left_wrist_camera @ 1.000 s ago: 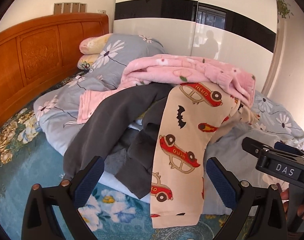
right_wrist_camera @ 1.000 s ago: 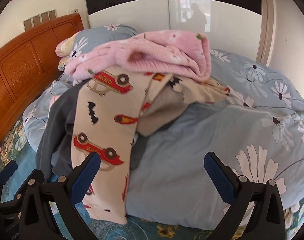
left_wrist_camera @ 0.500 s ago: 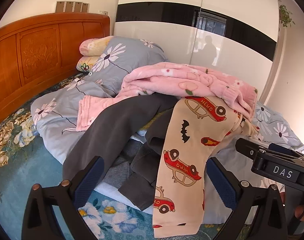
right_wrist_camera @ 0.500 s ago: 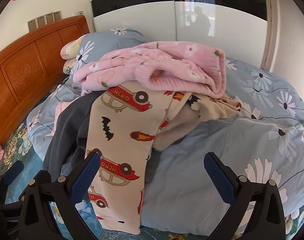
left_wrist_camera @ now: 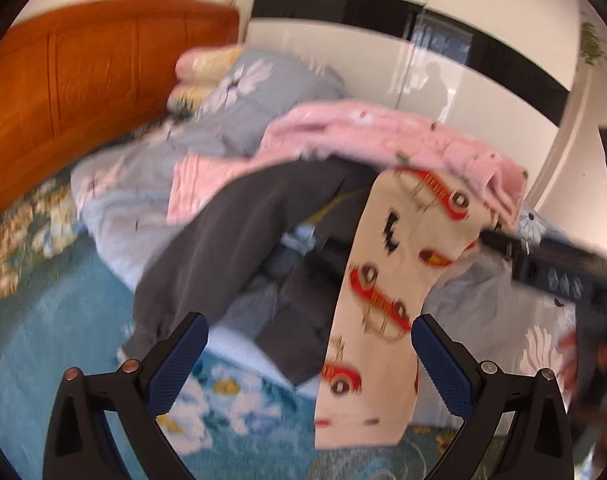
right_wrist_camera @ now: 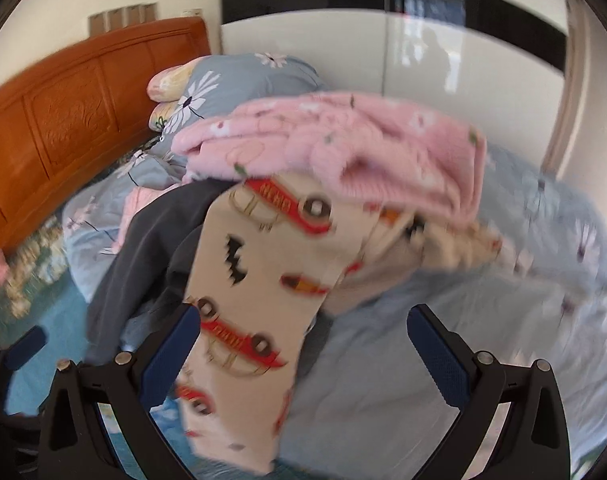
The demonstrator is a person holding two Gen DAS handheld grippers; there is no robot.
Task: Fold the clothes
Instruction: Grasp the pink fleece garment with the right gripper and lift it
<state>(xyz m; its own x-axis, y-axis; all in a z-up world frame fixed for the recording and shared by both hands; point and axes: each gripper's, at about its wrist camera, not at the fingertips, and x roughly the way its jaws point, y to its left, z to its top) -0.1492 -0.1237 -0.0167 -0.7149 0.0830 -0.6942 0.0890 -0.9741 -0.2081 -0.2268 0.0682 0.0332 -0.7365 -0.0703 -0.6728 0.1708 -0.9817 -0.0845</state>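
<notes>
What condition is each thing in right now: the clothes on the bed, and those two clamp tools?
Pink fleece garment: crumpled, on top of the pile.
Car-print garment: unfolded, hanging down the pile's front.
Dark grey garment: unfolded, draped beneath the pink one.
Left gripper: jaws open, empty.
Right gripper: jaws open, empty.
Blue floral duvet: rumpled under the clothes.

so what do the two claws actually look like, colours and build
Both look alike. The left claw has two black plastic fingers of open, triangular frame, each tipped on its inner face with a dark blue ribbed pad and fitted with small silver bolts near the joints. The right claw has the same black frame, blue pads and silver bolts. No cables or sleeves show.
</notes>
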